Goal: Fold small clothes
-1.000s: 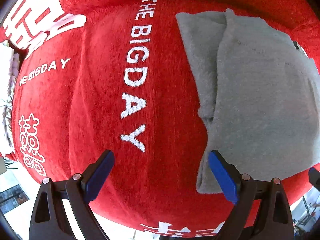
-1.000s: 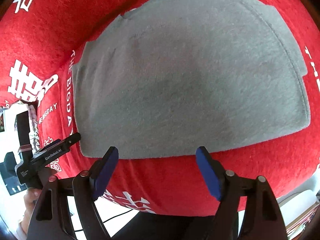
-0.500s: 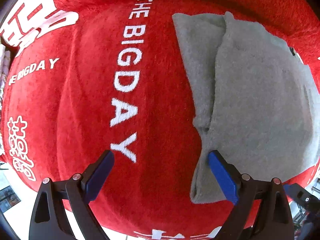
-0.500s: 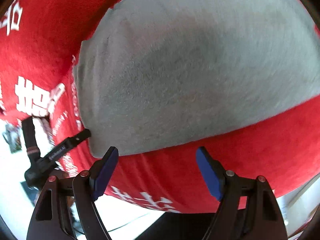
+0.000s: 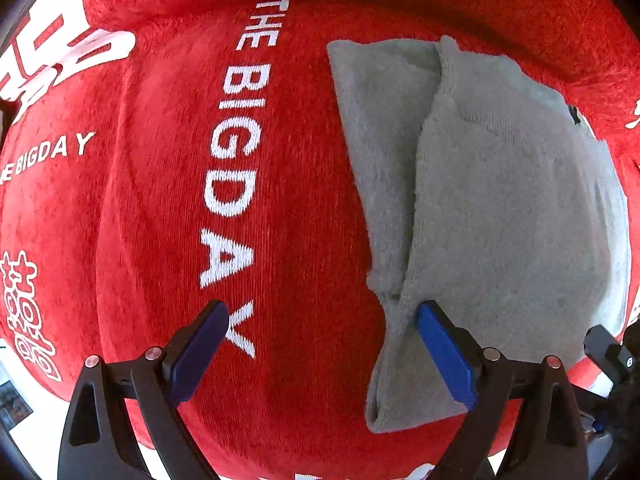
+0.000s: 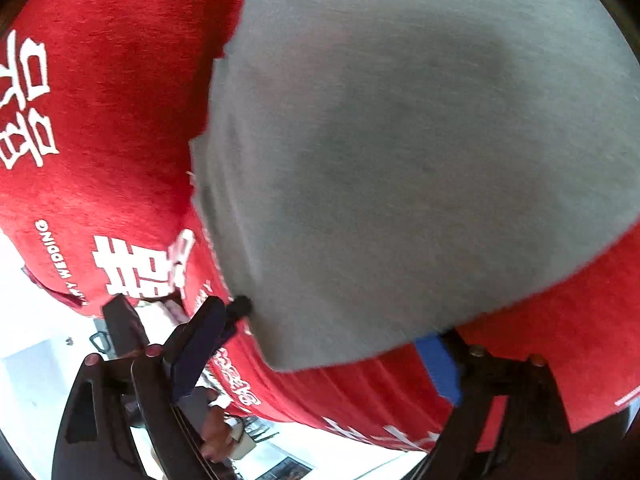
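While the left tongs (image 5: 322, 350) hang wide apart over the red cloth (image 5: 168, 200), the action is all on the right! A second ago the right tongs (image 6: 320, 354) sat back from the grey garment (image 5: 500, 220) with red showing in front of them; now they have swooped in low, and the near hem of the grey fabric laps over the blue right pad (image 6: 436, 364). The jaws are spread wide, nothing pinched yet. On the left, the view has crept closer too, its right pad resting against the garment's bunched side fold.

My read: both tools are lining up on the near edge for the next fold, with the grip not yet made.

Where is the garment? Lying partly folded on the red-covered counter, to the right of the white lettering.

Containers? None in sight, so nothing to report there.
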### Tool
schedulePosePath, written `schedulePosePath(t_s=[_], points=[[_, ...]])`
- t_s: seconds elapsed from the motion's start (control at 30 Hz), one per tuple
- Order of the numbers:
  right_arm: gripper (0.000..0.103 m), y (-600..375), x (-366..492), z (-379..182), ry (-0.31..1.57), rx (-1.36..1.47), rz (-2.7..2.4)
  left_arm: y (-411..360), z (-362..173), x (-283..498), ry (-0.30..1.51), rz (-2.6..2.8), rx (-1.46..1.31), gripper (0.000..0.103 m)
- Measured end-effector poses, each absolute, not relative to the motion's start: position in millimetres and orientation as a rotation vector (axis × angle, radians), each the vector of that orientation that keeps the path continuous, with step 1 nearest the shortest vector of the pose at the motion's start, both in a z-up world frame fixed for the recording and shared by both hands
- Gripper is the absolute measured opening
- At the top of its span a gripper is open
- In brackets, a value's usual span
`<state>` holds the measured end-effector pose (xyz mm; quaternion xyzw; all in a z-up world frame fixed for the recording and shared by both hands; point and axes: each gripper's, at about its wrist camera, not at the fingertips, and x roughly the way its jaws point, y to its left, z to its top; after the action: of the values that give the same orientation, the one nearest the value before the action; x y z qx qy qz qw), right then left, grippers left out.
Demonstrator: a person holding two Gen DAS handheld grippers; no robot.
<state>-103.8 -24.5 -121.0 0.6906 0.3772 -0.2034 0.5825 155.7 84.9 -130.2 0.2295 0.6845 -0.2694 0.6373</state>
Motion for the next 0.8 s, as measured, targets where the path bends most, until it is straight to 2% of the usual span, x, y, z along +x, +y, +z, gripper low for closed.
schedulePosePath(t_s=[0.27, 0.47, 0.53, 0.6, 0.63, 0.8], points=[[0.093, -30.9, -97.8, -128.3, 0.793, 1.733, -0.422, 73.5, -129.6, 167.5, 1.574, -0.614, 0.487, 0.096], [0.093, -27.9, -90.4, -129.5, 0.790, 1.760, -0.373, 75.4, -131.7, 192.1, 1.692, -0.723, 0.245, 0.096], [0.077, -26.6, -88.2, -131.2, 0.791, 1.799, -0.384, 74.6, -136.5, 202.7, 1.737, -0.757, 0.181, 0.096], [0.022, -26.0, -88.2, -136.5, 0.796, 1.854, -0.382, 74.3, -141.5, 211.1, 1.765, -0.753, 0.147, 0.096], [0.011, -27.2, -89.3, -136.3, 0.780, 1.868, -0.368, 72.9, -142.1, 213.1, 1.771, -0.751, 0.136, 0.096], [0.009, -42.1, -86.8, -110.9, 0.685, 1.821, -0.262, 63.9, -145.4, 223.6, 1.812, -0.828, 0.042, 0.096]])
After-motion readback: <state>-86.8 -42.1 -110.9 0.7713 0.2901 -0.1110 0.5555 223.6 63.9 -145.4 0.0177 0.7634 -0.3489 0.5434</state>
